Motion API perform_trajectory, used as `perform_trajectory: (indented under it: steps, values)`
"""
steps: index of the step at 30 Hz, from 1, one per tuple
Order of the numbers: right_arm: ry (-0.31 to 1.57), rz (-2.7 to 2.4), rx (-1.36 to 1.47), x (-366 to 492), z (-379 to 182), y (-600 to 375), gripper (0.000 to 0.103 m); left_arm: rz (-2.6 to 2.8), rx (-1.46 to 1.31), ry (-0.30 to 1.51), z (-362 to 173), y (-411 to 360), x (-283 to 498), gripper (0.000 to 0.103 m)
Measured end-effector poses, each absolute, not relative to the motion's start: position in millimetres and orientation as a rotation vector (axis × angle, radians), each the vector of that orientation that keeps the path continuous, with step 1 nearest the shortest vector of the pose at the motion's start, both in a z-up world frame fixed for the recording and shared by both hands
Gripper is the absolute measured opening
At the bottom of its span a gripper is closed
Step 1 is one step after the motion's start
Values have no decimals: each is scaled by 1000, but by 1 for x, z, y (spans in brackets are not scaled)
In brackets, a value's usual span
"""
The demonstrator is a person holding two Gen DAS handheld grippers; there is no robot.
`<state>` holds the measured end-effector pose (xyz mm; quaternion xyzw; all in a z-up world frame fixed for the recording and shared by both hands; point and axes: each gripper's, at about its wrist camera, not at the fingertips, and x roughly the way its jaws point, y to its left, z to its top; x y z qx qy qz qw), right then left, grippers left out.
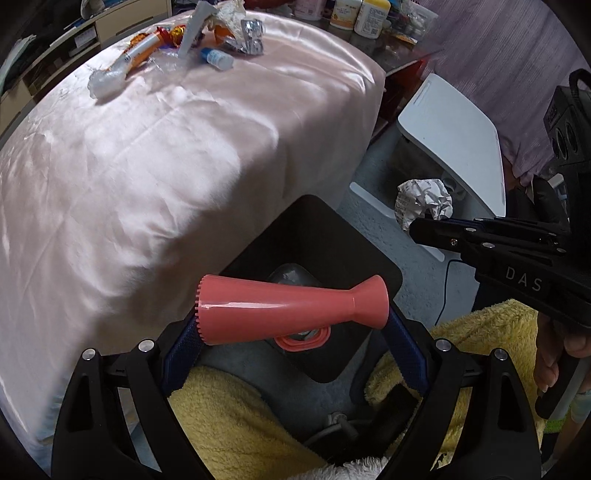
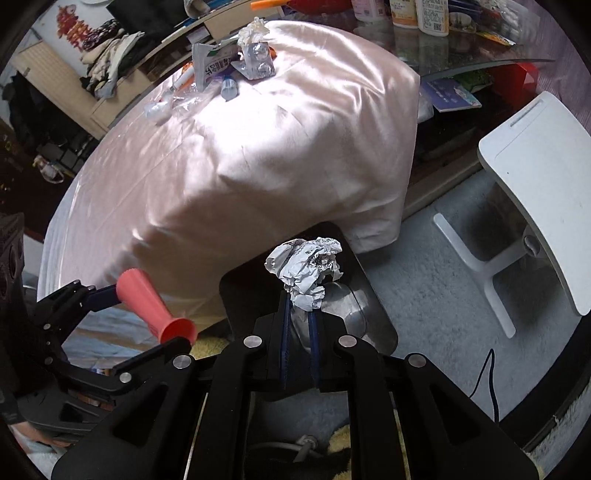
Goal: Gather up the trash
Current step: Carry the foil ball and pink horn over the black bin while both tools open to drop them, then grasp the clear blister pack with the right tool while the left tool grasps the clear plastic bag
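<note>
A small white stool (image 2: 546, 173) stands on pale grey carpet (image 2: 436, 280). White bottles (image 1: 365, 14) crowd a glass shelf; yellow fleece (image 1: 229, 417) lies below.

We see a crumpled ball of white printed paper (image 2: 308, 273), wadded tight, pinched at its lower end between the right fingers (image 2: 313, 338), sticking up above a black square-topped bin with a silvery swing flap (image 2: 345, 308). A salmon-pink plastic handle with a flared end (image 1: 291, 308) lies crosswise between the left fingers (image 1: 184, 349), over the same bin (image 1: 314, 229). On the far end of the pink satin-covered counter (image 1: 166, 147) we see a trash pile: a foil blister pack (image 1: 249, 37), an orange-and-white tube (image 1: 142, 51), a small blue-capped bottle (image 1: 218, 58), crumpled clear plastic (image 1: 105, 82), a white sachet (image 2: 210, 68), crumpled tissue (image 2: 253, 31).
</note>
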<state>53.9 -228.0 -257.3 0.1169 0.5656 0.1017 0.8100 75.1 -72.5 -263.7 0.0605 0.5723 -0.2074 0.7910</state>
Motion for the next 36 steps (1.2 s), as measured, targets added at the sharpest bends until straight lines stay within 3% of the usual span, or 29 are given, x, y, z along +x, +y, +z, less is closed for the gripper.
perform_trajectory:
  steps: [9, 11, 13, 24, 29, 36]
  values:
    - [1268, 241, 260, 61, -272, -225, 16, -471, 153, 1279, -287, -91, 80, 85]
    - [1270, 241, 267, 64, -273, -225, 40, -466, 151, 1279, -285, -92, 83, 89]
    - [1263, 245, 277, 66, -271, -227, 46, -460, 153, 1274, -284, -93, 84, 91]
    - [1188, 199, 314, 78, -246, -245, 46, -435, 147, 1201, -246, -72, 83, 95]
    - [1100, 182, 334, 92, -220, -255, 53, -373, 116, 1150, -224, -44, 92, 95]
    - [1027, 198, 282, 129, -199, -239, 54, -269, 44, 1118, -206, 5, 124, 95]
